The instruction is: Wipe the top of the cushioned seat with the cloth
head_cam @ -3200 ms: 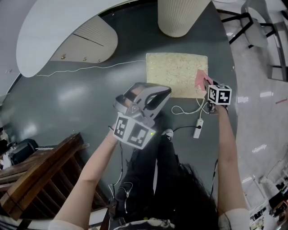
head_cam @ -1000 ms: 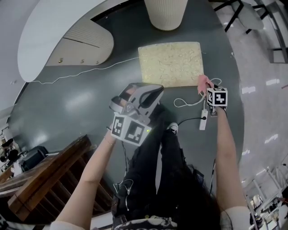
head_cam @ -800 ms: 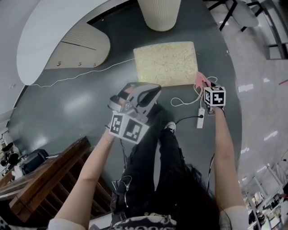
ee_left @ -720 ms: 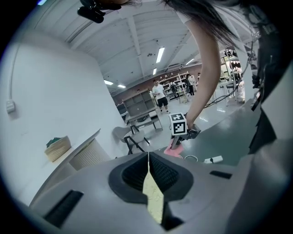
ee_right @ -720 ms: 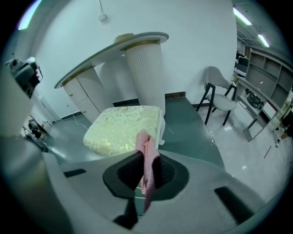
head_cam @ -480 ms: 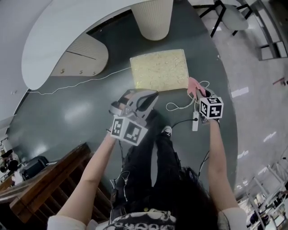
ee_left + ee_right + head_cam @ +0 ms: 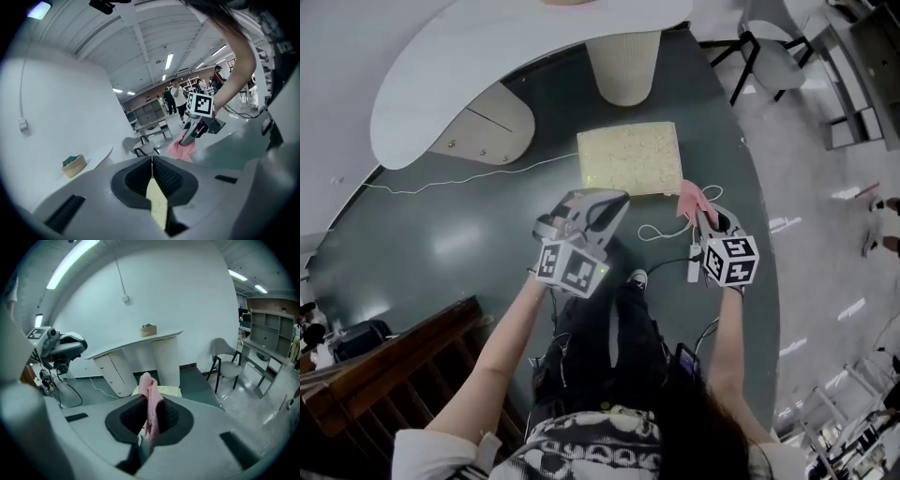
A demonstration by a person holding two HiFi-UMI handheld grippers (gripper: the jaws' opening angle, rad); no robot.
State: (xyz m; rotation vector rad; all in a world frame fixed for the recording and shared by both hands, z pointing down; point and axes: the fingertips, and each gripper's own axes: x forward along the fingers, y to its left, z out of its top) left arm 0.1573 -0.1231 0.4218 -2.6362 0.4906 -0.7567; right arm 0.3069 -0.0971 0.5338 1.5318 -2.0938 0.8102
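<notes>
1. The right tongs (image 7: 149,414) are pinching the pink cloth (image 7: 149,392). In the right gripper view the fabric stands up between the pads, flops over at 12 o'clock, and trails a tail down at 6.
2. The left tongs (image 7: 151,168) are pressed together with nothing between them. The pale yellow sliver below the pads looks like the seat beyond, not something held.
3. In the head view the cloth sits just off the 4 o'clock corner of the cushioned seat (image 7: 630,157). It is near the seat but appears to be held clear of it rather than lying on the top. The left tongs hover at the seat's 7 o'clock, just short of its near edge.
4. The seat stands on the dark floor (image 7: 469,234), at 12 o'clock from the person's feet. A white ribbed pedestal (image 7: 623,66) rises at the seat's 12, and a cable with a power strip (image 7: 694,264) lies at its 5.
5. The step in hand, as I judge it, is the approach. The cloth is gripped and poised beside the seat, and no wiping contact shows. The pictures do not show whether any of the top has already been wiped.
6. The next move calls for carrying the right tongs toward 10 o'clock over the seat. They should then come down until the loose fabric lies on the top and draw across from edge to edge. The pinch must hold firm so the cloth does not slip out. Pressure should stay light, since the seat may slide on the smooth floor. The left tongs could steady the near edge.
</notes>
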